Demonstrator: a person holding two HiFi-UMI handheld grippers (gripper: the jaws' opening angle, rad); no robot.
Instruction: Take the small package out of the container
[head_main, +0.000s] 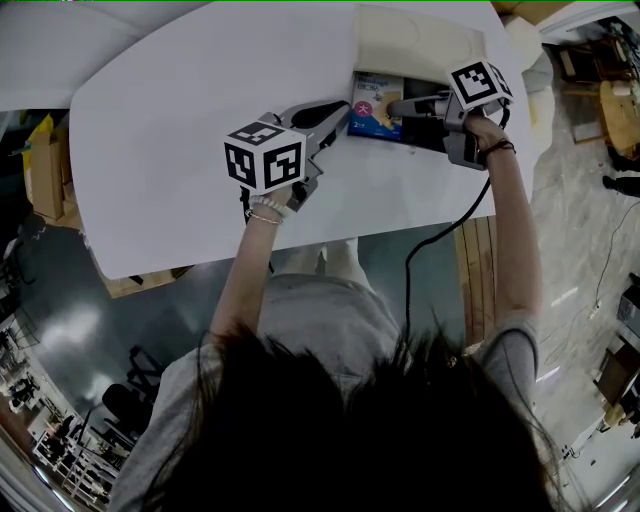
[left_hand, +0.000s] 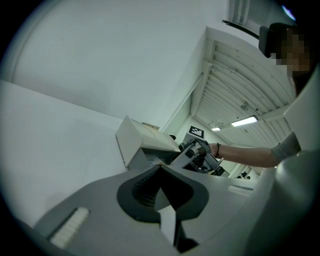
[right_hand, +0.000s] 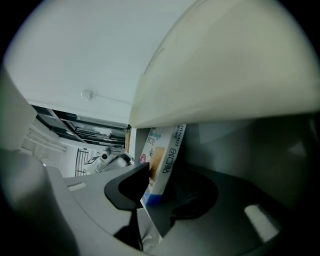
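Where the small package (head_main: 376, 106) sits: at the open mouth of the container (head_main: 412, 45), under its raised lid, leaning rather than lying flat.
Right claw (head_main: 397, 107): its jaws stand wide with the package between them. The pocket is dim, but I believe both pads press on it, so I call it pinched.
Left claw (head_main: 340, 106): jaws pressed together with nothing in them, tips near the package's left edge; I cannot see a touch.
Only the head view shows: both claws meeting at the container, and the whole white table (head_main: 180, 90).
Only the right gripper view shows: the package (right_hand: 162, 165) seated between my jaws, with the cream lid (right_hand: 235, 75) arching close overhead.
Only the left gripper view shows: the container (left_hand: 134, 137) from its side with the lid lifted and my right claw reaching in from the right. The package itself is mostly hidden there.
Edges: the container stands near the table's far right edge, and the near edge runs just below my left wrist.
Open room: broad bare tabletop to the left, tight space beneath the lid.
Package look: a thin box, pale above, with a blue band along the bottom, a tan picture, a pink round mark and dark characters down its narrow side.
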